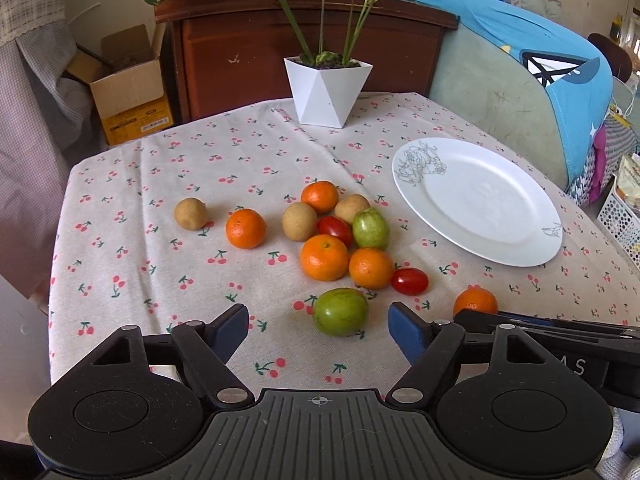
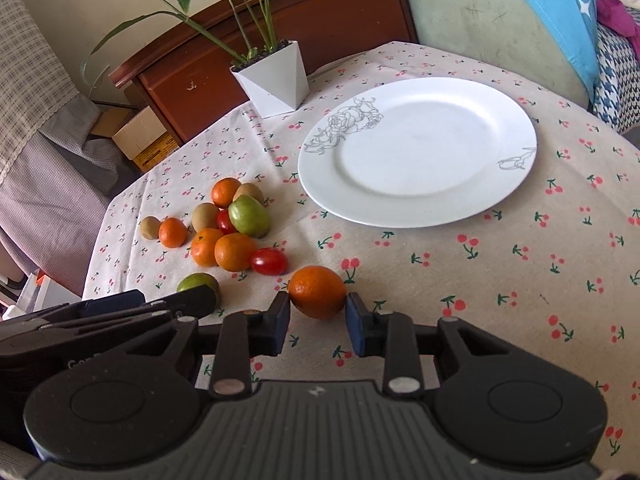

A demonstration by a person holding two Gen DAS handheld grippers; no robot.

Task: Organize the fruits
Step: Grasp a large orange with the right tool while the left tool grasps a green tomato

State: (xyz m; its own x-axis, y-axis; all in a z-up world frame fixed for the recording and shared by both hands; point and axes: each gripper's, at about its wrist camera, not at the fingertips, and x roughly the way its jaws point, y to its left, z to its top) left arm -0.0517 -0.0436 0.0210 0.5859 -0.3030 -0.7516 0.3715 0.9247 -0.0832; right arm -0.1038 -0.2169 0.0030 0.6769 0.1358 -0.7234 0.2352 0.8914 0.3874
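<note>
plate [image 2: 416,200]: glossy glazed ceramic | worktop cloth [image 2: 500,280]: matt woven fabric, printed | claw pads [image 1: 404,330]: matt blue rubber | tomatoes [image 1: 409,281]: smooth, shiny

Home, prob. bedroom: wooden headboard [image 1: 308,36], cherry-print tablecloth [image 1: 160,200], potted plant [image 1: 326,92], cardboard box [image 1: 128,88] w/ clutter.

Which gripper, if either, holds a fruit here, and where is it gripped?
The right gripper clamps an orange by its two opposite sides. The left gripper holds nothing.

Five oranges [image 1: 245,228], three kiwis [image 1: 191,213], two green fruits [image 1: 340,311], two tomatoes [image 1: 409,281], one plate [image 1: 520,240].
</note>
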